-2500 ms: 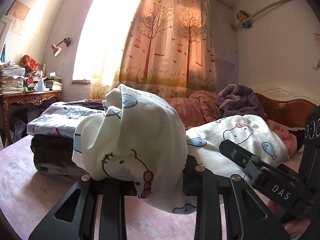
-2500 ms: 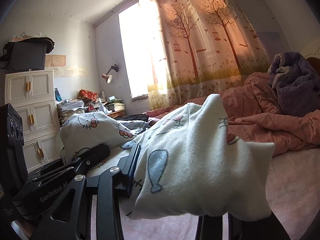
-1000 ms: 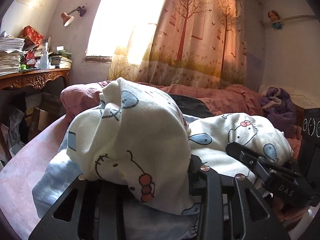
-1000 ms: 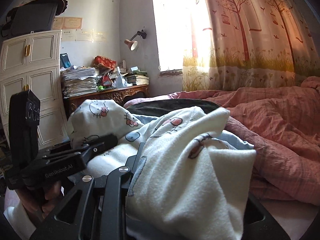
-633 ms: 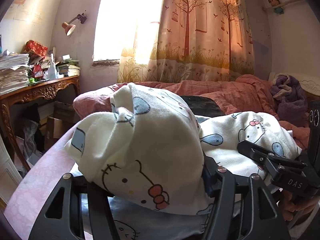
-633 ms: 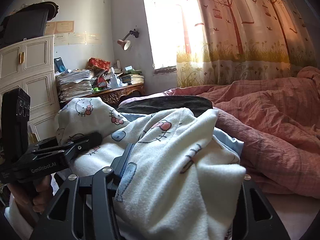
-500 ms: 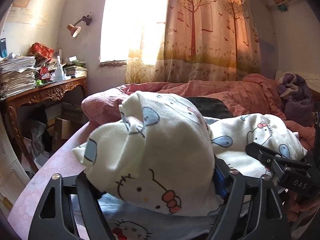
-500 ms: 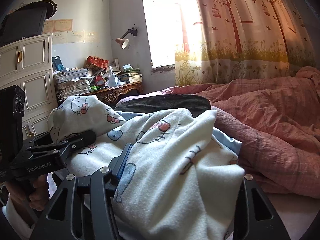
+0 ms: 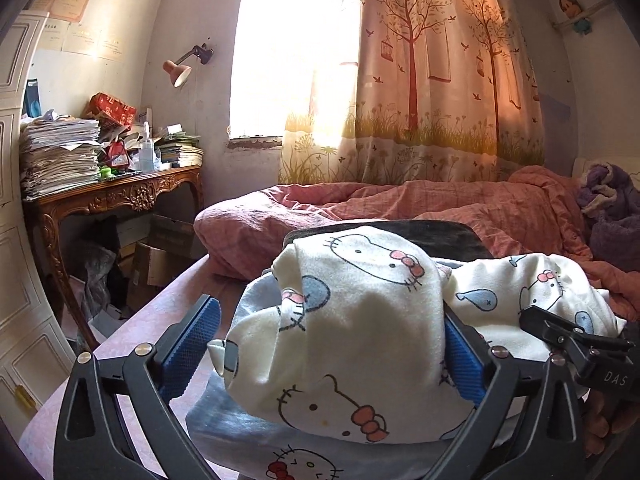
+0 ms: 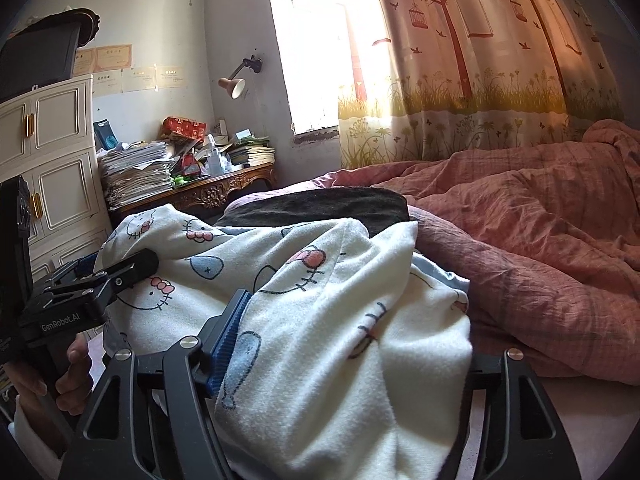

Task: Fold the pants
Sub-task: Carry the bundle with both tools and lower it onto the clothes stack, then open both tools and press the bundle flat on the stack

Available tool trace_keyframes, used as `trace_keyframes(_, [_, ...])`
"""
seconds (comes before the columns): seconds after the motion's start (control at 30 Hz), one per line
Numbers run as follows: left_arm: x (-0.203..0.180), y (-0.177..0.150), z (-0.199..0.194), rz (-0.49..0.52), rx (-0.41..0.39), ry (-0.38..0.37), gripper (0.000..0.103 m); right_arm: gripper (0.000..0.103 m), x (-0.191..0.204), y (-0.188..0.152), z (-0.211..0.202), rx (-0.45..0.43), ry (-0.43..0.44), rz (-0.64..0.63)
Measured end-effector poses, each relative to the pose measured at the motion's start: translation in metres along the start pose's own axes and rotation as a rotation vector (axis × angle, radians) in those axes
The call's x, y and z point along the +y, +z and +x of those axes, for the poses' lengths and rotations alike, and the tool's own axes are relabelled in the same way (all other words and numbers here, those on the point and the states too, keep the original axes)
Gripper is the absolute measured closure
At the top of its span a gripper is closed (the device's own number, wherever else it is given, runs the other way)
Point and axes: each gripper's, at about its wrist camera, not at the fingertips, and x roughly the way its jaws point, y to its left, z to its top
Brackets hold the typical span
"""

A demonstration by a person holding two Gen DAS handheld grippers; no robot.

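Note:
The folded white cartoon-cat pants (image 9: 360, 320) lie on a stack of folded clothes: a light blue cat-print piece (image 9: 248, 436) and a dark garment (image 9: 440, 236) behind it. My left gripper (image 9: 328, 348) is open, its jaws wide apart; the pants bundle fills the gap and touches only the right blue pad. My right gripper (image 10: 352, 340) is open too, and the pants (image 10: 340, 320) bulge up between its spread fingers (image 10: 228, 336). Each gripper shows in the other's view, at the right edge (image 9: 576, 344) and at the left (image 10: 92, 284).
A rumpled pink quilt (image 9: 460, 204) covers the bed behind the stack. The pink sheet (image 9: 160, 304) runs to the bed's left edge. A carved wooden desk (image 9: 120, 192) piled with papers stands left, with boxes beneath. A purple blanket (image 9: 612, 208) lies far right. Curtained window behind.
Both grippers carried the pants leftwards onto the stack by the desk side. The left gripper's jaws have spread apart, letting go; the right gripper's jaws have widened too.

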Motion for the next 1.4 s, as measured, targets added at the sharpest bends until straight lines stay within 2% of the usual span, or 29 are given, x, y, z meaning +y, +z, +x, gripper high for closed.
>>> trace_keyframes(0.03, [0.002,0.001,-0.001,-0.011,-0.005,-0.006,0.001,0.03,-0.001,0.001,-0.001,-0.003,0.006,0.01])
trace_keyframes(0.1, [0.005,0.002,-0.003,-0.027,-0.01,-0.003,0.001,0.019,-0.002,0.002,-0.005,-0.01,0.019,0.03])
trace_keyframes(0.13, [0.006,0.002,-0.003,-0.028,-0.007,-0.006,0.001,0.017,-0.003,0.003,-0.006,-0.012,0.02,0.034])
trace_keyframes(0.4, [0.001,0.003,-0.01,-0.001,-0.047,0.023,0.001,0.017,-0.01,0.009,-0.015,-0.032,-0.036,0.039])
trace_keyframes(0.5, [0.003,0.003,-0.013,-0.001,-0.067,0.041,0.001,0.01,-0.014,0.012,-0.021,-0.068,-0.104,0.029])
trace_keyframes(0.67, [0.016,0.005,-0.015,-0.058,-0.078,0.065,0.001,0.01,-0.022,0.017,-0.031,-0.093,-0.146,0.021])
trace_keyframes(0.8, [0.029,0.007,-0.017,-0.116,-0.082,0.05,0.001,0.01,-0.025,0.022,-0.041,-0.119,-0.154,0.037])
trace_keyframes(0.9, [0.031,0.009,-0.025,-0.123,-0.132,0.077,0.001,0.01,-0.024,0.026,-0.053,-0.17,-0.165,0.047])
trace_keyframes(0.93, [0.031,0.01,-0.03,-0.125,-0.158,0.068,0.006,0.014,-0.021,0.027,-0.058,-0.185,-0.161,0.04])
trace_keyframes(1.0, [0.031,0.012,-0.037,-0.131,-0.175,-0.009,0.041,0.055,-0.014,0.03,-0.062,-0.184,-0.125,0.015])
trace_keyframes(1.03, [0.029,0.014,-0.038,-0.137,-0.177,-0.042,0.049,0.064,-0.012,0.03,-0.062,-0.177,-0.098,0.016])
trace_keyframes(1.07, [0.027,0.014,-0.038,-0.138,-0.176,-0.066,0.064,0.077,-0.009,0.03,-0.062,-0.171,-0.065,0.024])
trace_keyframes(1.1, [0.023,0.014,-0.037,-0.129,-0.163,-0.083,0.074,0.081,-0.008,0.029,-0.061,-0.166,-0.031,0.034])
trace_keyframes(1.17, [0.015,0.012,-0.028,-0.103,-0.125,-0.104,0.077,0.081,0.0,0.025,-0.057,-0.154,0.004,0.028])
trace_keyframes(1.2, [0.011,0.01,-0.023,-0.094,-0.106,-0.105,0.079,0.082,0.005,0.023,-0.054,-0.148,-0.007,0.006])
trace_keyframes(1.3, [0.006,-0.001,0.004,-0.106,-0.028,-0.096,0.079,0.082,0.015,0.014,-0.041,-0.137,-0.093,-0.047])
trace_keyframes(1.37, [0.008,-0.011,0.02,-0.13,0.021,-0.076,0.079,0.082,0.01,0.005,-0.028,-0.12,-0.162,-0.034])
trace_keyframes(1.4, [0.01,-0.015,0.022,-0.145,0.018,-0.076,0.077,0.082,0.003,0.001,-0.022,-0.115,-0.197,-0.014])
